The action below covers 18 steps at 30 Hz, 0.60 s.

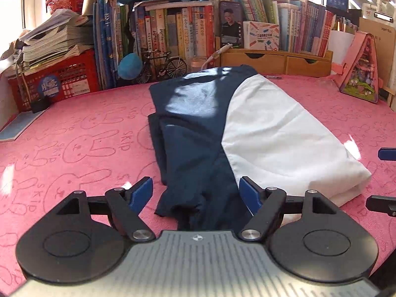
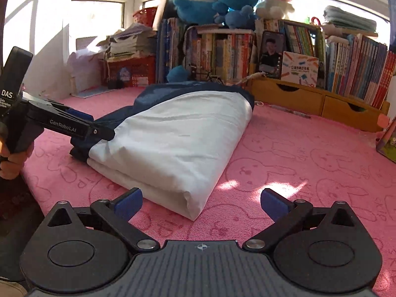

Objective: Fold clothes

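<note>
- Folded navy-and-white garment (image 1: 222, 128) lies mid-frame on the pink rabbit-print cloth (image 1: 74, 148).
- My left gripper (image 1: 195, 193): jaws spread over its near navy edge, not pinching.
- My right gripper (image 2: 200, 204): spread, empty, beside the white corner.
- Bare cloth both sides; books (image 1: 178, 29) line the top.

A: Which markings are legible?
B: "SKIP", repeated beside the rabbit outlines on the pink cloth (image 1: 81, 133). On the left gripper (image 2: 81, 126), seen from the right wrist view: "GenRobot.AI" along the arm, and "DAS" on the black handle (image 2: 11, 79) (the smaller lines beneath it are too fine to read).
A: And the book spines (image 1: 178, 32)?
B: Printed characters are present, but too small to read
</note>
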{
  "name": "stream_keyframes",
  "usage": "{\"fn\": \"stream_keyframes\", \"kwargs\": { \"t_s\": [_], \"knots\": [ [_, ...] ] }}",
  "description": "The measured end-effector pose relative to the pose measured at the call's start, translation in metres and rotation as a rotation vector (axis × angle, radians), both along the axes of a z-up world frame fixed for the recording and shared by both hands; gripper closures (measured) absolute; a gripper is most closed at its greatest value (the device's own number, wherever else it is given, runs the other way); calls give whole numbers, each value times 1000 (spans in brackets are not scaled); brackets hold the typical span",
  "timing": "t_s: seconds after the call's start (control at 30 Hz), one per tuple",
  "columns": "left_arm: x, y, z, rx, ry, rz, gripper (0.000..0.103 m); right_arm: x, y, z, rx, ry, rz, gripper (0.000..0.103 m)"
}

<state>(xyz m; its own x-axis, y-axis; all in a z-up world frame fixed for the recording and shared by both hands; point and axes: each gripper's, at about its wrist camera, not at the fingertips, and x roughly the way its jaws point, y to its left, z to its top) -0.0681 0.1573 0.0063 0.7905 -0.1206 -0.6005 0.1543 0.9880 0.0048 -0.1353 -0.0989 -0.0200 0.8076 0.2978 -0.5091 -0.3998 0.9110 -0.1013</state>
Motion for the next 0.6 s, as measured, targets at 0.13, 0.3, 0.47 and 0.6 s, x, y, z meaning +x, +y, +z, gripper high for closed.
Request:
{"fn": "stream_keyframes", "kwargs": {
  "t_s": [0.13, 0.3, 0.47, 0.6],
  "knots": [
    [-25, 9, 1, -6, -24, 6, 23, 12, 27, -12, -85, -20, -62, 0],
    [-31, -6, 1, 47, -83, -34, 15, 17, 34, -18, -98, -35, -106, 0],
    [-10, -11, -6, -14, -59, -21, 15, 4, 39, -25, -165, -77, -101, 0],
    [6, 6, -14, -145, 27, 66, 14, 3, 49, -29, -197, -120, -132, 0]
  ]
}}
